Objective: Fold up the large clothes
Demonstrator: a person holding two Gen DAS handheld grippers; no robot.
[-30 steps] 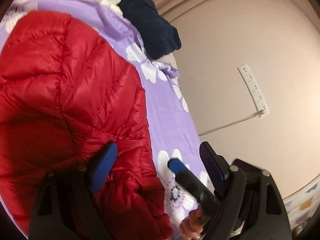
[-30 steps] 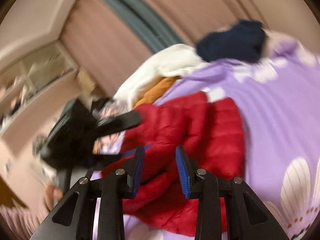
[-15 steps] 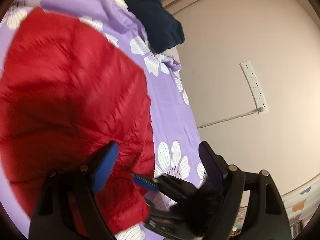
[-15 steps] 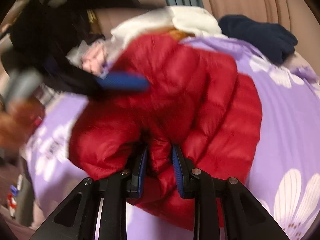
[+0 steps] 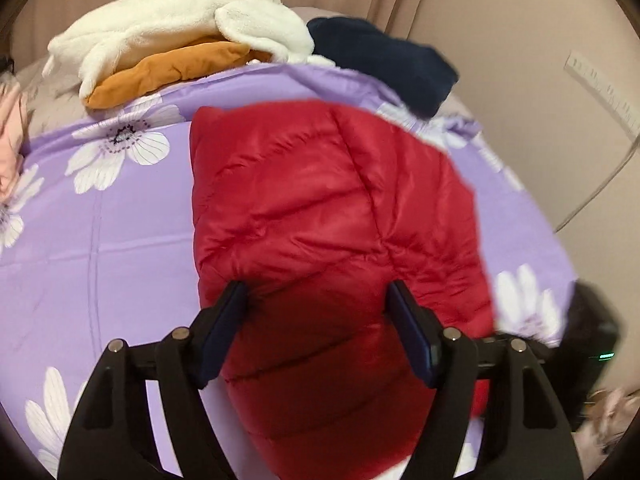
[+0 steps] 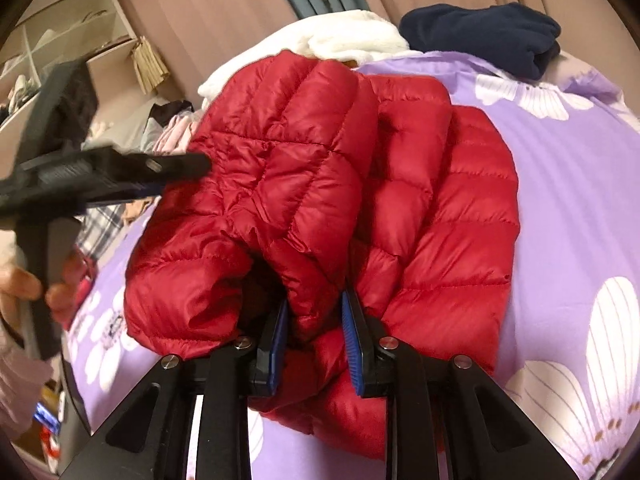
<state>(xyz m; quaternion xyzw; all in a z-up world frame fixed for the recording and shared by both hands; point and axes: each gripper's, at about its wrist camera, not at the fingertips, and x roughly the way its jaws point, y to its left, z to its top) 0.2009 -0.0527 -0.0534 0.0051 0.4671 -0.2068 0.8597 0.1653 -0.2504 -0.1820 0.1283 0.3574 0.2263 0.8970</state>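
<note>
Jacket (image 6: 320, 184) red, near hem cut off | right gripper (image 6: 314, 332) fingers pinching fold | left gripper (image 5: 316, 312) fingers closing, contact unclear.

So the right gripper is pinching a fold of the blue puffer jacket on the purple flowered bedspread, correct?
Not quite: the puffer jacket is red, not blue. The right wrist view shows the right gripper pinching a fold of it between its fingers, on the purple flowered bedspread.
</note>
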